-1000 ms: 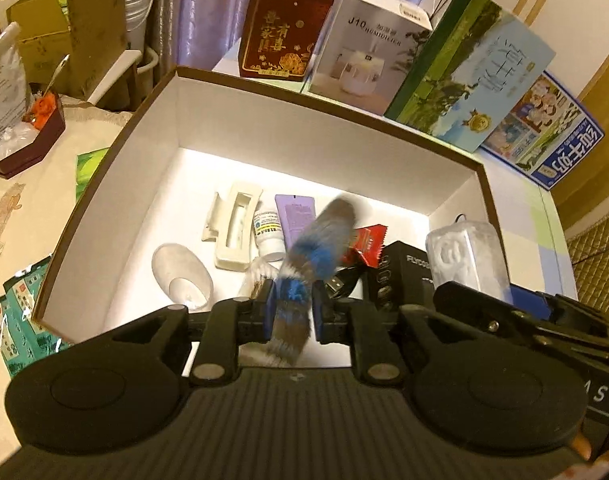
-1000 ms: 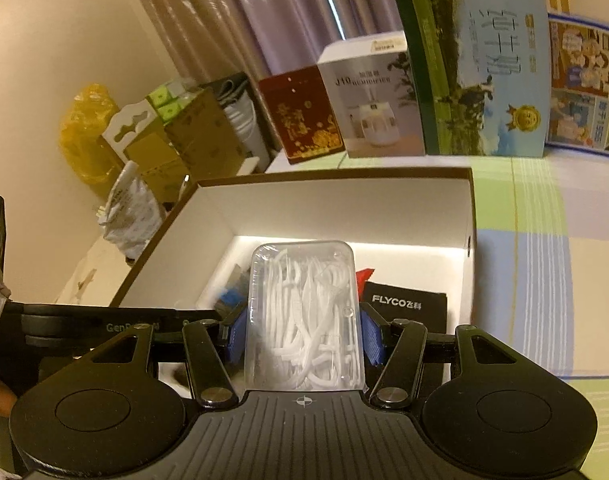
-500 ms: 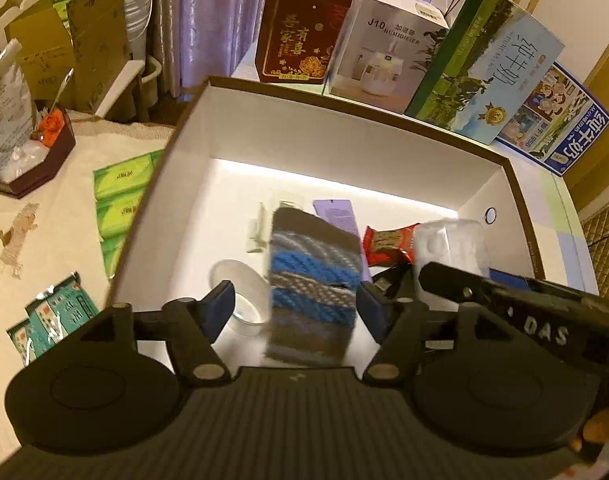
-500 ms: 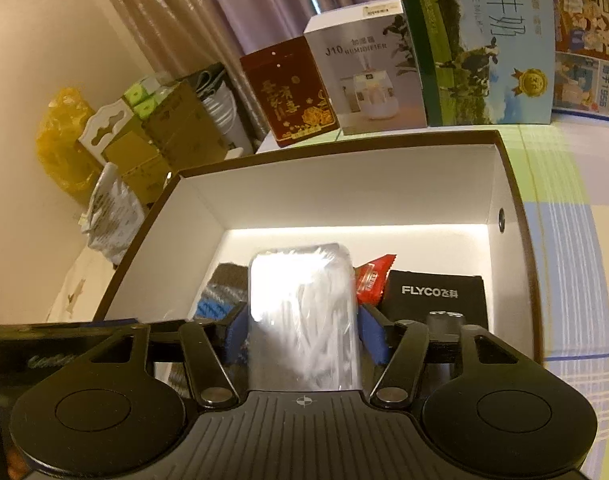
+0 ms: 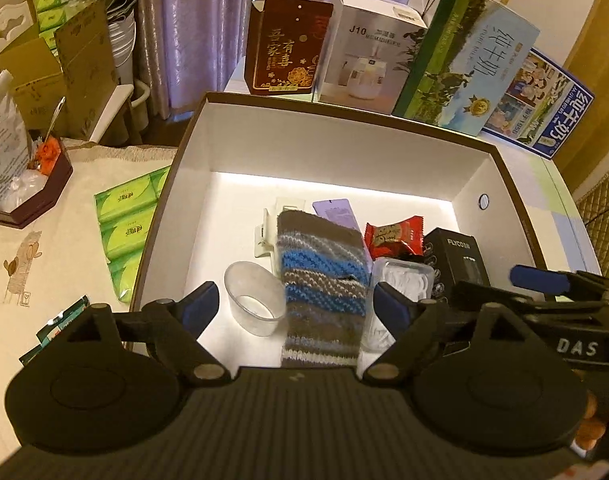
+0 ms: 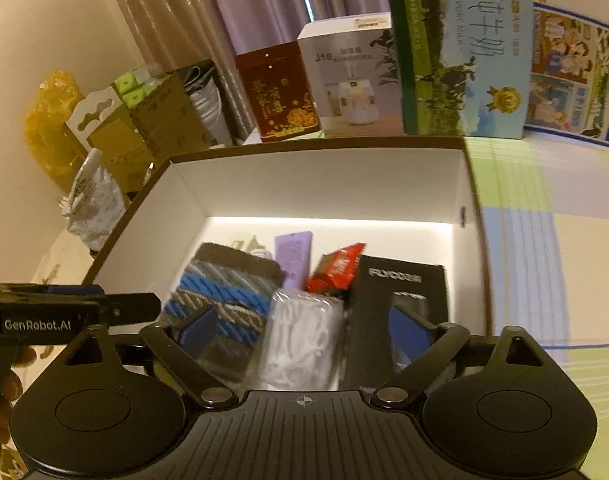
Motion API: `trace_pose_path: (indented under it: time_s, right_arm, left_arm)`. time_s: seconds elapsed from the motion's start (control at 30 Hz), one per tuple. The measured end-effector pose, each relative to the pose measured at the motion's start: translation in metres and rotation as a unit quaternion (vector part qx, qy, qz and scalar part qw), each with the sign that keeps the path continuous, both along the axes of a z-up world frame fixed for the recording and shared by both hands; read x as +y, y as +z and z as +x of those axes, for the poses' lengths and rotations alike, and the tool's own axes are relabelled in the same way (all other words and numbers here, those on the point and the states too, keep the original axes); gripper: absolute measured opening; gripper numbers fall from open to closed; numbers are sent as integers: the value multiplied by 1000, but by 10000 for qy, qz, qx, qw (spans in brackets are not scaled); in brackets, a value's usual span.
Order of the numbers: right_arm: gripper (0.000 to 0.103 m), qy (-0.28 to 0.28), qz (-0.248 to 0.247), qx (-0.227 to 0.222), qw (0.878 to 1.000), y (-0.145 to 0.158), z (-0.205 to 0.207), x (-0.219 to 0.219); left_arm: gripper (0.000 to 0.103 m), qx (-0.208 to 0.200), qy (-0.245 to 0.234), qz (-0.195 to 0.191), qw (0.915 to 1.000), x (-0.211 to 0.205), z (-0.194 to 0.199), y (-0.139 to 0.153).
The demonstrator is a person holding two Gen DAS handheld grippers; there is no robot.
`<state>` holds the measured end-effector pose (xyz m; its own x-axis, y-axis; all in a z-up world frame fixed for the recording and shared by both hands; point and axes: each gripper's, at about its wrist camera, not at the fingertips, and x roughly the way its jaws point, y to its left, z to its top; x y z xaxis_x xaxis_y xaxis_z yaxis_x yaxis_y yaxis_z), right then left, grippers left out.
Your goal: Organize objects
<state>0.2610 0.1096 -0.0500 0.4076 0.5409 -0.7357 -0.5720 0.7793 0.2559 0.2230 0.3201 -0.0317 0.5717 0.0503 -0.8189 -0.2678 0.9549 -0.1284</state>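
Observation:
A brown-rimmed white box (image 5: pixel 192 136) holds the items. A striped knitted sock (image 5: pixel 320 280) lies flat in it, also in the right wrist view (image 6: pixel 224 300). A clear case of floss picks (image 6: pixel 300 340) lies beside it, between the sock and a black FLYCO box (image 6: pixel 400 284); it also shows in the left wrist view (image 5: pixel 400 280). My left gripper (image 5: pixel 296 308) is open above the sock. My right gripper (image 6: pixel 304 332) is open over the floss case.
In the box are also a clear cup (image 5: pixel 254 304), a red snack packet (image 5: pixel 392 236), a purple sachet (image 5: pixel 336 212) and a white holder (image 5: pixel 268 232). Cartons (image 5: pixel 460 52) stand behind the box. Green tissue packs (image 5: pixel 124 220) lie to its left.
My left gripper opened and the sock dropped flat into the box. My right gripper opened and the floss case now lies in the box. Both grippers drew back.

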Motion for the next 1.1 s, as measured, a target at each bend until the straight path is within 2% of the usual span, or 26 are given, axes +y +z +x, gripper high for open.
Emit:
trace_pose_path:
  time_s: [0.2, 0.67, 1.1]
  right_arm:
    - [101, -7, -142, -168, 9998, 11, -15, -17]
    - [101, -142, -227, -278, 9993, 27, -58, -79]
    - [101, -145, -167, -263, 9994, 40, -100, -154]
  left_arm:
    - [86, -61, -36, 39, 10000, -10, -11, 4]
    - [87, -89, -160, 86, 9998, -66, -57, 23]
    - [87, -114, -260, 57, 9996, -141, -103, 35]
